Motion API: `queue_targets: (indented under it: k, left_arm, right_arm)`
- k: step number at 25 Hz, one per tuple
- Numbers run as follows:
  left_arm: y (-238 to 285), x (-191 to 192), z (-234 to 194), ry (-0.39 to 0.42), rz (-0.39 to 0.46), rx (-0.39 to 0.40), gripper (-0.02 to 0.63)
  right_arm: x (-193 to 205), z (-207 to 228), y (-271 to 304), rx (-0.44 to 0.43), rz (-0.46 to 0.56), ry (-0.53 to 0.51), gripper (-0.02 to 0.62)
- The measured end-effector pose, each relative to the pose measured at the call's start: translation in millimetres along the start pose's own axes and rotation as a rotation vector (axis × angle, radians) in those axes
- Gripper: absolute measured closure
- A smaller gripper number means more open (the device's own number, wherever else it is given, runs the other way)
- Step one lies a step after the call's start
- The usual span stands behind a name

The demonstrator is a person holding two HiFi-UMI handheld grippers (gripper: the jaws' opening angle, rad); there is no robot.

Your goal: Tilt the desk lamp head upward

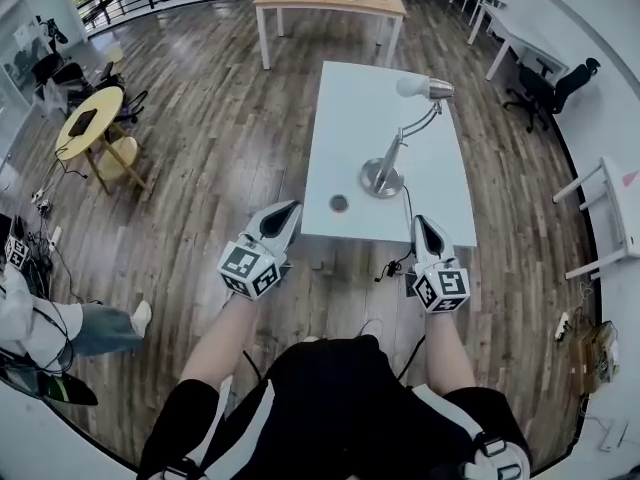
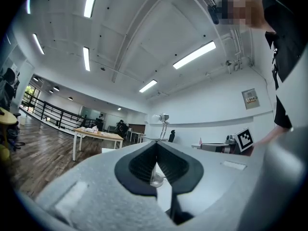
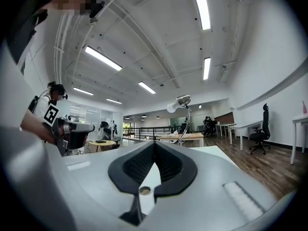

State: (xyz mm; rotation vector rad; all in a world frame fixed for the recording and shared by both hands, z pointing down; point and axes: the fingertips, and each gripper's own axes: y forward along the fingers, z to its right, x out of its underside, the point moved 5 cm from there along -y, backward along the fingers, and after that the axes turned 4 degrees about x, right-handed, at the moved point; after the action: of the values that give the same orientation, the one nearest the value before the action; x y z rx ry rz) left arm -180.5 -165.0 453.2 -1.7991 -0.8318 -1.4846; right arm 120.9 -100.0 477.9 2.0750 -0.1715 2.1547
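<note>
View from above of a person standing before the near edge of a white worktop (image 1: 350, 108), a gripper in each hand. The left gripper (image 1: 288, 211) sits just off the worktop's near left corner. The right gripper (image 1: 424, 225) sits at the near edge, toward the right. Both point level at the worktop. On each one the jaws are pressed together with nothing between them.

A dark cable (image 1: 396, 261) hangs off the worktop's near edge beside the right gripper. A small round hole (image 1: 339, 204) lies just inside that edge.

The desk lamp (image 1: 405, 138) stands on the right half of the worktop, well apart from both grippers. Its round metal base (image 1: 382, 178) is toward the near edge. Its thin arm leans toward the far edge and ends in the lamp head (image 1: 436, 89), where a bare white bulb (image 1: 409, 86) points left.

Likely risks:
- The jaws must part before they can take the head, and a nudge from closed jaws could slide or tip the lamp.
- With the base unsteadied, lifting the head may pivot the whole lamp.
- Pinching the bulb instead of its metal socket might crack it.
- The cable could snag a gripper.

No brand or writing can be read. There are only black-and-white square markers on each gripper's cube (image 1: 248, 268), and a wall plate (image 2: 250, 96) too small to read.
</note>
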Motion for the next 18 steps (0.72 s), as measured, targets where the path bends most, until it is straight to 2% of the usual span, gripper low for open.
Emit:
queue_targets:
  k: [8,18]
  left_arm:
    - [-6,2,34,-0.016,0.058,-0.036,0.606]
    - [17,2,74,0.018,0.072,-0.015,0.606]
  right_arm:
    - [-22,10,-36,-0.004,0.052,0.006,0.592]
    - [-38,22,-55,-0.059,0.097,0.029,0.592]
